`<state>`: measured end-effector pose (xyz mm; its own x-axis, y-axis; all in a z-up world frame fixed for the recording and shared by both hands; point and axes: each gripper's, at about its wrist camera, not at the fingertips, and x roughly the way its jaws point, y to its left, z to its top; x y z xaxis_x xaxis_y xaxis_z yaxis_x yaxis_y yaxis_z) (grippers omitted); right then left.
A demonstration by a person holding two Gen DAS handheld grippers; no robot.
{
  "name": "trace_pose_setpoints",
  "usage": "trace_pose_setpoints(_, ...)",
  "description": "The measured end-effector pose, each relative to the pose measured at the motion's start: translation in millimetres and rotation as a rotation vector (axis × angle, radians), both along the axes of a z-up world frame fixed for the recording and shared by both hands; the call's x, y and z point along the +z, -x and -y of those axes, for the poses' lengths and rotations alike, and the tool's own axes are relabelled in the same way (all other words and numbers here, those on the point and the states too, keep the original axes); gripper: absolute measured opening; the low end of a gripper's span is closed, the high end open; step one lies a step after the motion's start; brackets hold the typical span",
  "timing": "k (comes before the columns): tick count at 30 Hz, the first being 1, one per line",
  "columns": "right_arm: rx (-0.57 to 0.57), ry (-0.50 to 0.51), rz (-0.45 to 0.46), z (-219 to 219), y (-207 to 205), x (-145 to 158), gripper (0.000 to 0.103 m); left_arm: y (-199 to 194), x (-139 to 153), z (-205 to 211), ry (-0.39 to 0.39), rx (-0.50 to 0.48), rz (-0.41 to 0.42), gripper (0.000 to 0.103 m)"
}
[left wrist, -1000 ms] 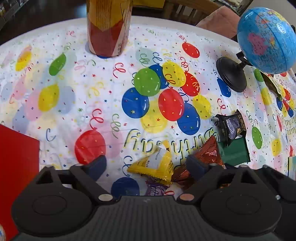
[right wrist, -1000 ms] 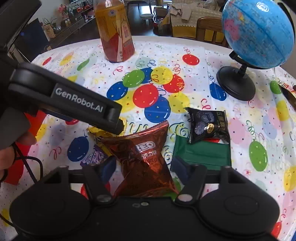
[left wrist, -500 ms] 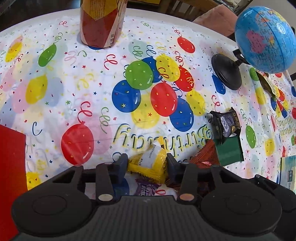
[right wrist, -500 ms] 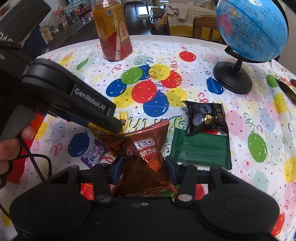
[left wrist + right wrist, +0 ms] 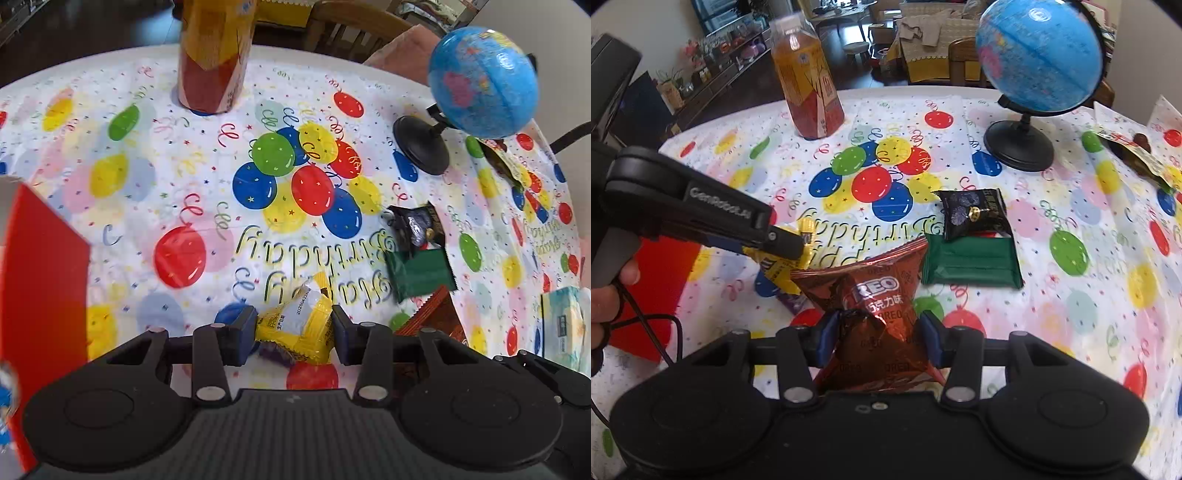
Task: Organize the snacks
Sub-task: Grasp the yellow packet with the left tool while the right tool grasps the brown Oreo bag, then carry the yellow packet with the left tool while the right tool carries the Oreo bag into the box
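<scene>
My left gripper (image 5: 294,332) is shut on a yellow snack packet (image 5: 295,325), held a little above the balloon tablecloth (image 5: 184,184). In the right wrist view that same left gripper (image 5: 786,245) shows at the left, with the yellow packet (image 5: 775,267) pinched in it. My right gripper (image 5: 879,338) is shut on a brown Oreo packet (image 5: 875,302), lifted off the cloth. A green packet (image 5: 971,264) lies flat to the right, and a black packet (image 5: 975,214) rests on its far edge. A purple packet (image 5: 792,302) lies on the cloth, mostly hidden under the held packets.
A tea bottle (image 5: 807,92) stands at the back. A globe on a black stand (image 5: 1038,59) is at the back right. A red box (image 5: 40,295) sits at the left. A tissue pack (image 5: 563,325) lies at the right edge, and an opened wrapper (image 5: 1137,155) at far right.
Both grippers closed on their packets: the left on the yellow one, the right on the Oreo one. Both then rose with the packets off the cloth.
</scene>
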<state>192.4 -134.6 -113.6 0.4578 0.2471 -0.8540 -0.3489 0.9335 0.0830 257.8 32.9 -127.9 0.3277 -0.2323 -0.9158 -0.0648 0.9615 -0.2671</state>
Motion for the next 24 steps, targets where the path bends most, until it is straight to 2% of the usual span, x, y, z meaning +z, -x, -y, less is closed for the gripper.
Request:
trace_pose_setpoints(12, 0.020, -0.052, 0.068, -10.8, 53.6, 58.0, 0.046, 65.4, 62.0, -17.5, -0.025, 0.009, 0.077, 0.042)
trace_pose_setpoints(18, 0.059, -0.052, 0.100, -36.0, 74.6, 80.8, 0.046, 99.4, 90.2, -41.7, -0.039, 0.029, 0.121, 0.042)
trace_pose_setpoints(24, 0.121, -0.066, 0.135, -75.7, 91.5, 101.0, 0.046, 131.4, 111.5, -83.5, -0.042, 0.074, 0.166, 0.042)
